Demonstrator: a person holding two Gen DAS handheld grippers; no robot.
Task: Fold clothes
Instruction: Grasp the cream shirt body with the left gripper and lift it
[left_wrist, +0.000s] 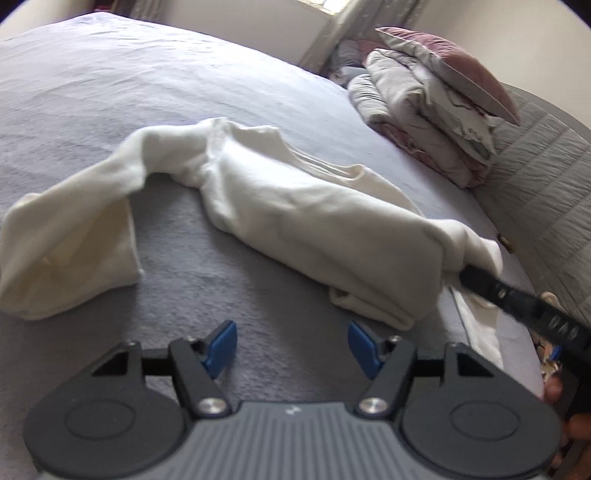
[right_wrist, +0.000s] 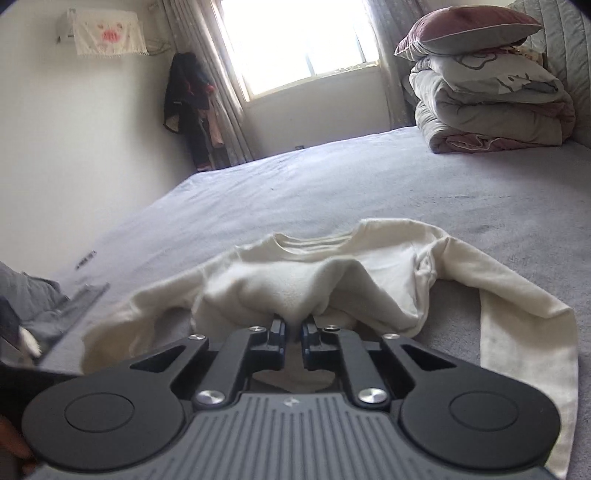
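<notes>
A cream long-sleeved sweater (left_wrist: 280, 199) lies bunched on the grey bed sheet (left_wrist: 110, 92), one sleeve trailing to the left. My left gripper (left_wrist: 291, 347) hovers open over bare sheet just short of the sweater, its blue pads apart and holding nothing. In the left wrist view my right gripper (left_wrist: 469, 275) comes in from the right and pinches the sweater's lower right end. The right wrist view shows my right gripper (right_wrist: 293, 328) shut on a fold of the sweater (right_wrist: 332, 273), with the collar facing away and a sleeve running down the right.
A stack of folded quilts and a pillow (left_wrist: 436, 110) sits at the head of the bed by the quilted headboard (left_wrist: 546, 177). A window (right_wrist: 295, 44) and hanging dark clothes (right_wrist: 192, 107) are beyond the bed's far side. Grey cloth (right_wrist: 33, 306) lies at the left edge.
</notes>
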